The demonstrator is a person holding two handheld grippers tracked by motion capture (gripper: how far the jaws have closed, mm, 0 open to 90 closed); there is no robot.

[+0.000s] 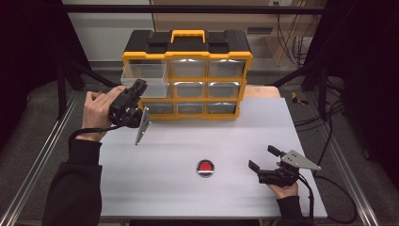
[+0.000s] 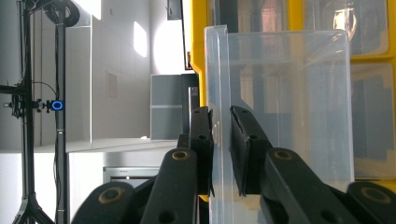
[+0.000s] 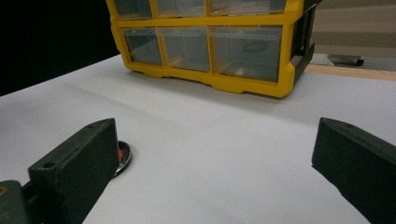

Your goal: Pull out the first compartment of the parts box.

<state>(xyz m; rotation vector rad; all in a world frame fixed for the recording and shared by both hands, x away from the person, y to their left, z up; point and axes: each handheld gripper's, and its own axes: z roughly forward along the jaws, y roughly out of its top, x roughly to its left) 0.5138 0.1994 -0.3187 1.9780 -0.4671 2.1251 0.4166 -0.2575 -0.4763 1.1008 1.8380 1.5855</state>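
Two black jaws of my left gripper (image 2: 222, 154) stand nearly together in the lower centre of the left gripper view, pinching the thin front wall of a clear drawer (image 2: 280, 116); one jaw sits outside that wall, the other inside. I see the same left gripper (image 1: 139, 86) in the upper left of the high view, at the left column of the yellow organiser (image 1: 187, 75), where the drawer (image 1: 145, 75) juts out from the cabinet face. My left hand (image 1: 96, 110) grips the tool from behind.

My right gripper (image 1: 263, 157) lies at the lower right of the high view with its jaws spread wide and nothing between them, resting low over the white table (image 1: 188, 136). In the right gripper view a small red disc with a metal rim (image 3: 122, 156) lies just behind the left-hand jaw; in the high view this disc (image 1: 205, 167) lies in the lower centre, apart from the right gripper and well apart from the organiser.
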